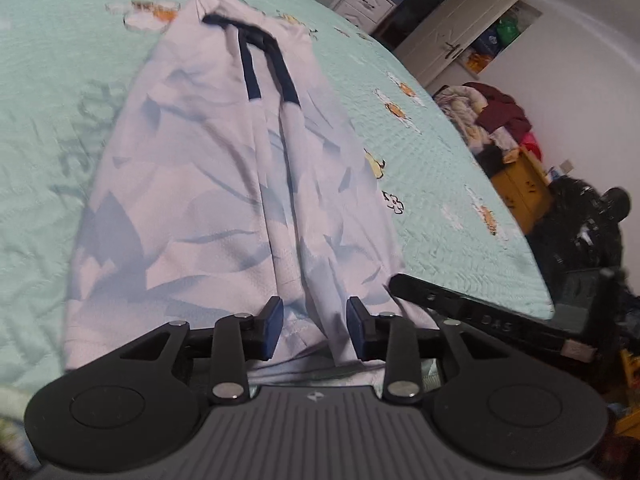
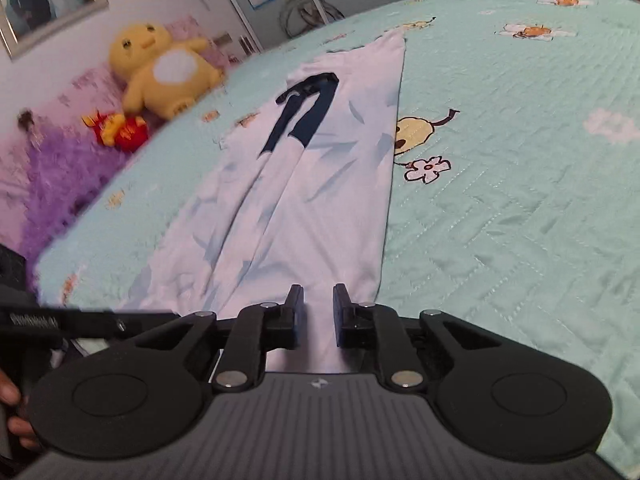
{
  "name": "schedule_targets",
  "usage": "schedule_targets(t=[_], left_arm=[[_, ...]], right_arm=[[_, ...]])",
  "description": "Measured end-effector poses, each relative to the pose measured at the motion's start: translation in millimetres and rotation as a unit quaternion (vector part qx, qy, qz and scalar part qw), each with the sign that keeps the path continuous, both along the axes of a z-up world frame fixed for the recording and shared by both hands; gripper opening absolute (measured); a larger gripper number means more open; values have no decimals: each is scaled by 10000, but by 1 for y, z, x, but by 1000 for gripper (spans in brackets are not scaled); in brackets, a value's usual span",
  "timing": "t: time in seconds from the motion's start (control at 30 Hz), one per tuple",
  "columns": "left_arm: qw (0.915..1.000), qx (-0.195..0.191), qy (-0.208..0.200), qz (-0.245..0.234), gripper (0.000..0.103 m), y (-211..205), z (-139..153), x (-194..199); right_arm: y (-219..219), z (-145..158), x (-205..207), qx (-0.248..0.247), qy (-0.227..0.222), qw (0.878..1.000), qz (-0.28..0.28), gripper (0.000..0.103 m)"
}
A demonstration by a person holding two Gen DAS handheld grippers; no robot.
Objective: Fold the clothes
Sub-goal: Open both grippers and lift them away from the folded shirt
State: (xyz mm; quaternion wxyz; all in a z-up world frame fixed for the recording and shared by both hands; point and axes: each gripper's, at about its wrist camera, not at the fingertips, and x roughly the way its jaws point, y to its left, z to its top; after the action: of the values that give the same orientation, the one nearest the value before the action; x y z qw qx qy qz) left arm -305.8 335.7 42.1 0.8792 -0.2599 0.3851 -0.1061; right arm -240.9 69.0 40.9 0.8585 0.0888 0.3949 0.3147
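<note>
A pale shirt (image 1: 208,184) with a blue leaf print lies lengthwise on the mint quilted bedspread (image 1: 440,184). Its navy-cuffed sleeves (image 1: 272,68) are folded in over the middle. My left gripper (image 1: 316,328) is at the near hem, jaws apart, with a ridge of cloth lying loose between the pads. In the right wrist view the same shirt (image 2: 320,200) runs away from me. My right gripper (image 2: 319,316) stands over the hem near the shirt's right edge with a narrow gap, and its pads do not pinch the cloth. The right gripper's body (image 1: 480,312) shows in the left wrist view.
The bed's edge curves along the right (image 1: 532,264). Past it are a clothes pile (image 1: 492,120), a yellow cabinet (image 1: 520,192) and white cupboards (image 1: 452,32). A yellow plush chick (image 2: 160,72), a red toy (image 2: 116,130) and a purple fluffy cover (image 2: 60,168) lie at the far left.
</note>
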Motion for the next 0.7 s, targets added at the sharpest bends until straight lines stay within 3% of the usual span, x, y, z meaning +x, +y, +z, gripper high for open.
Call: schedule_targets(t=[0.07,0.13,0.23,0.3,0.4,0.5,0.57,0.63,0.7], left_arm=[[9997,88,-149,162,54,2,11,-11],[9988,236,-192,392,62,4,18,-21],[9959,407,-81,800,62,10,24,-37],[9930,562,-61,1035,61,14,31,-48],[9850,1019,-464,1313,62,17,52,-69],[9658,1719,-1221,1508,62,12,85,-93],[9477,2206,-1714,1542,62,7,110,-108],[9258,2657,-2197,1553,64,1,135,-123],[8951,3183,-2690,1581,69,-6,155,-140]], right_arm=[[-5,14,-13,317,-103,9994,6,21],[-10,24,-24,599,-146,9981,12,22],[-14,14,-27,500,167,9985,-118,25],[-18,-6,-27,318,542,9976,-289,19],[-24,2,-40,470,471,9970,-384,21],[-23,18,-53,535,233,9979,-276,25],[-20,21,-56,537,147,9981,-270,44],[-16,10,-54,211,233,9989,-345,50],[-17,0,-57,103,206,9987,-462,46]])
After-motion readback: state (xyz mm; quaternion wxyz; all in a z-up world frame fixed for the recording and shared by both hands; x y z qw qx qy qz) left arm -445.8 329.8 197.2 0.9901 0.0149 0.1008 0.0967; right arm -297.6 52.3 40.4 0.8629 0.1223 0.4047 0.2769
